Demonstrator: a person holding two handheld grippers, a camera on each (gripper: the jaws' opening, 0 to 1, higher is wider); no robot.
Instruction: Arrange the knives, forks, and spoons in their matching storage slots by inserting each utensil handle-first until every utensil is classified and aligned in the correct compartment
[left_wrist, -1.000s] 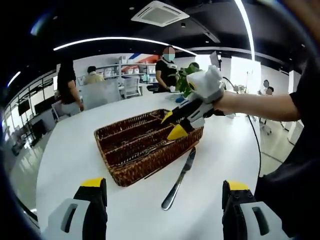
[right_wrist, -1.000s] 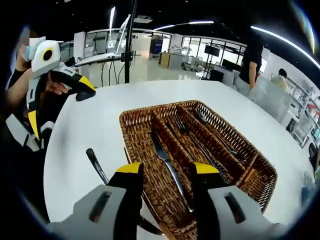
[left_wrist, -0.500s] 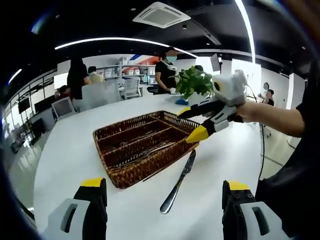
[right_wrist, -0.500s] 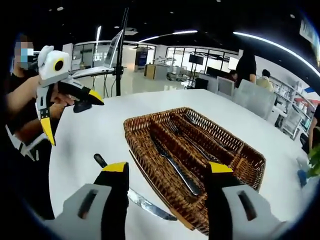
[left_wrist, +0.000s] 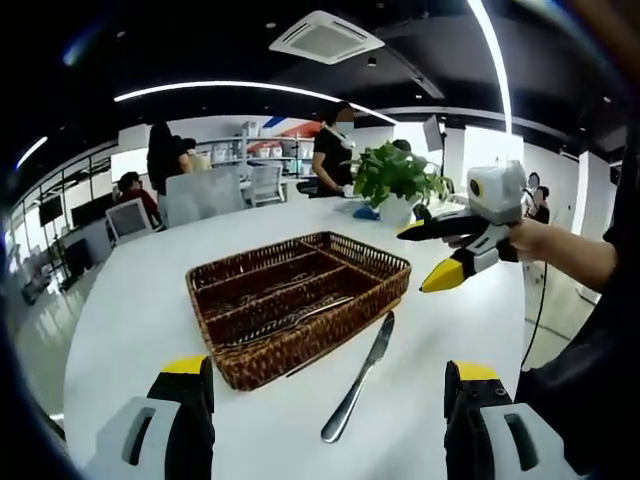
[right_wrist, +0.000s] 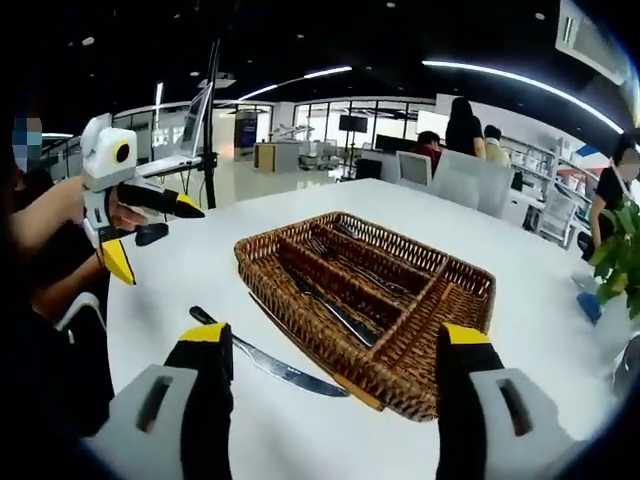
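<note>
Trouble, as I judge it, lies with the knife (left_wrist: 358, 375) flat on the tabletop (left_wrist: 130, 300) just beside the basket (left_wrist: 300, 300), blade toward it: a thin utensil lying flush may slip out of a pinch, or go in blade-first or into the wrong slot. Left tongs (left_wrist: 325, 400) and right tongs (right_wrist: 335, 370) both stand wide apart, holding and touching nothing, above the tabletop's near edge. Other utensils already lie in the basket's slots.

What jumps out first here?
The brown wicker tray in the middle of the round white table, cutlery already lying in its compartments. One knife lies loose on the table beside the tray's long side. Both grippers are open and empty: the right gripper is raised off beyond the tray, the left gripper likewise held up.
</note>
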